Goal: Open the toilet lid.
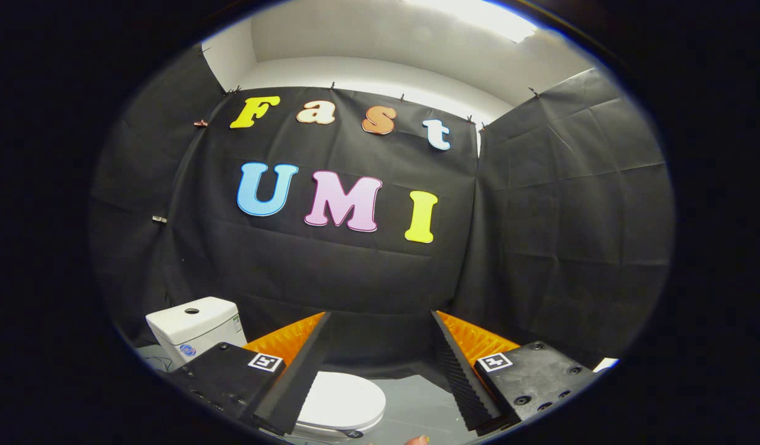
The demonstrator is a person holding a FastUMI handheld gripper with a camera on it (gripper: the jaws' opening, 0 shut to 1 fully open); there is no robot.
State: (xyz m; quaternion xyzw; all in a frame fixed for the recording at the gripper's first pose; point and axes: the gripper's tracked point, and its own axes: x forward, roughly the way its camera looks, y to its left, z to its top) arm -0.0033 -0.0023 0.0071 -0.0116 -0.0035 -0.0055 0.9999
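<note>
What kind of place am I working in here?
Likely a mock bathroom inside a recording booth: a white toilet with its lid down and its cistern sits on a grey floor, ringed by black cloth walls. The gripper hangs open above it.

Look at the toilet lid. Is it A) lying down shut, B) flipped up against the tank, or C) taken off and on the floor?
A: the white toilet lid lies flat and closed, below the open gripper, in front of the tank.

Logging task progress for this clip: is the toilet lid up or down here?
Down. The lid lies flat over the bowl, ahead of the tank. The gripper is open, touching nothing.
</note>
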